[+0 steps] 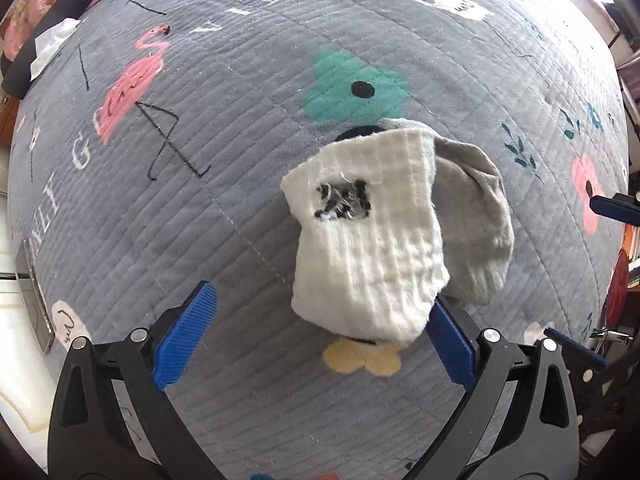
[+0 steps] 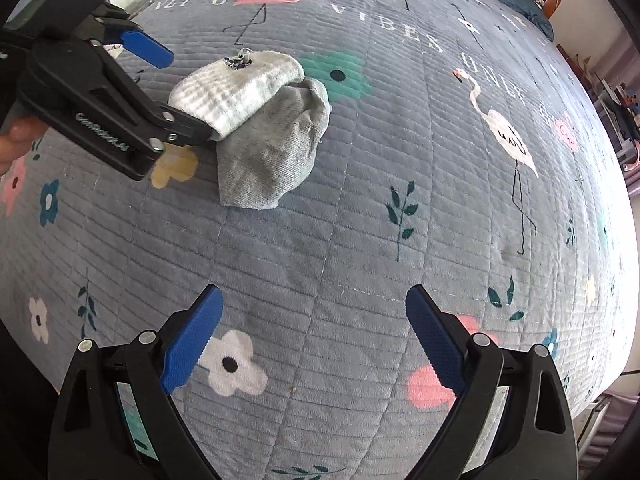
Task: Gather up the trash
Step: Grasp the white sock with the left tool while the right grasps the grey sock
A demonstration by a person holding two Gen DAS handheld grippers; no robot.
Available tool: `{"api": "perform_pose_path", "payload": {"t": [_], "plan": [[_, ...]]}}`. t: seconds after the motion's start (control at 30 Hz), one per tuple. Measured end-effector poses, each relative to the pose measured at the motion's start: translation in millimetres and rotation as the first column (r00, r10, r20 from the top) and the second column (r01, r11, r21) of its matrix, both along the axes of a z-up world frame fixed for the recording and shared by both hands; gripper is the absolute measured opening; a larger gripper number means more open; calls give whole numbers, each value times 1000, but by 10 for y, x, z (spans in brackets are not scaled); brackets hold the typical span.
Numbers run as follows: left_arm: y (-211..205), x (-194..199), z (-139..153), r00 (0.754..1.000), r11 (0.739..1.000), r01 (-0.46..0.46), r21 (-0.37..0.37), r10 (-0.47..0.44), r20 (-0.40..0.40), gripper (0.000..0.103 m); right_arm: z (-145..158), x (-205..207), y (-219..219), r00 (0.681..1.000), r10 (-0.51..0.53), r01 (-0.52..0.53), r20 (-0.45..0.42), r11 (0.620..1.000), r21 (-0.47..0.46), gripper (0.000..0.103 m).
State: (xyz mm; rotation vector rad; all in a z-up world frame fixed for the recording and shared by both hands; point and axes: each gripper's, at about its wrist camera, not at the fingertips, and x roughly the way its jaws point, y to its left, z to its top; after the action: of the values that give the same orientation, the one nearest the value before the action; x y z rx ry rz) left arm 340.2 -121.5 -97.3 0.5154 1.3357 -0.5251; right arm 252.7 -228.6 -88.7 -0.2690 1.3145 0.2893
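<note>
Far left in the left wrist view, a crumpled white tissue (image 1: 51, 46) sits on a dark strip at the edge of the bed, well apart from the action. The grey quilt (image 1: 240, 184) fills the frame, printed with a pink flamingo (image 1: 134, 80), a teal flower (image 1: 356, 90) and pale lettering.

Low in that view, the left gripper (image 1: 320, 338) has its 2 blue pads spread wide. The left pad (image 1: 186, 336) is out in the open over bare quilt. The right pad (image 1: 450, 346) sits right at the lower edge of the sock (image 1: 372, 240), which overlaps its tip. The sock lies on the quilt just below the teal flower: a white ribbed part with a black-and-white mark folded over a plain grey part, its bottom edge covering part of a yellow flower (image 1: 360, 358). Nothing is pinched between the pads.

Over to the right wrist view. At upper left the left gripper (image 2: 176, 92) comes in from the side, 1 blue finger (image 2: 146, 49) above the sock (image 2: 260, 128), the other black arm reaching to the sock's near edge, tip hidden under the white fold. A bit of the person's hand (image 2: 16, 138) shows at the far left border.

Centre bottom, the right gripper (image 2: 314, 336) is wide apart too, both blue pads over bare quilt (image 2: 360, 200), holding nothing, well clear of the sock. A white flower (image 2: 234, 364) lies just beside its left pad, a pink flower (image 2: 426, 388) under its right. Further right, a white flamingo (image 2: 504, 132) stands printed on the quilt.
</note>
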Motion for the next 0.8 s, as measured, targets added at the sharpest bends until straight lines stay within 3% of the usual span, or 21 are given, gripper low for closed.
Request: {"api": "perform_pose_path", "payload": {"t": [0.03,0.07,0.13,0.17,0.27,0.37,0.7,0.8], "plan": [[-2,46,-20,1000,1000,2,-9,-2,4,93,-3,29,7,1000,4,-4,1,1000,3,89],[9,90,-39,1000,1000,0,-24,0,3,68,5,57,21,1000,10,-10,5,1000,5,89],[80,142,-84,996,997,-20,-74,13,-93,31,20,105,44,1000,21,-21,12,1000,6,89],[125,153,-54,995,996,-30,-88,22,-93,26,31,141,60,999,28,-28,15,1000,5,89],[236,136,7,999,998,-45,-50,43,-27,23,82,245,140,998,62,-62,33,998,5,89],[335,114,27,999,998,-51,-41,51,-14,23,91,368,248,994,109,-110,29,993,37,89],[519,110,-5,997,997,-75,-29,74,-24,23,-241,836,595,987,159,-157,-34,986,48,88],[579,72,-17,996,996,-80,-25,80,-25,23,-376,892,635,983,173,-170,-67,984,54,50]]}}
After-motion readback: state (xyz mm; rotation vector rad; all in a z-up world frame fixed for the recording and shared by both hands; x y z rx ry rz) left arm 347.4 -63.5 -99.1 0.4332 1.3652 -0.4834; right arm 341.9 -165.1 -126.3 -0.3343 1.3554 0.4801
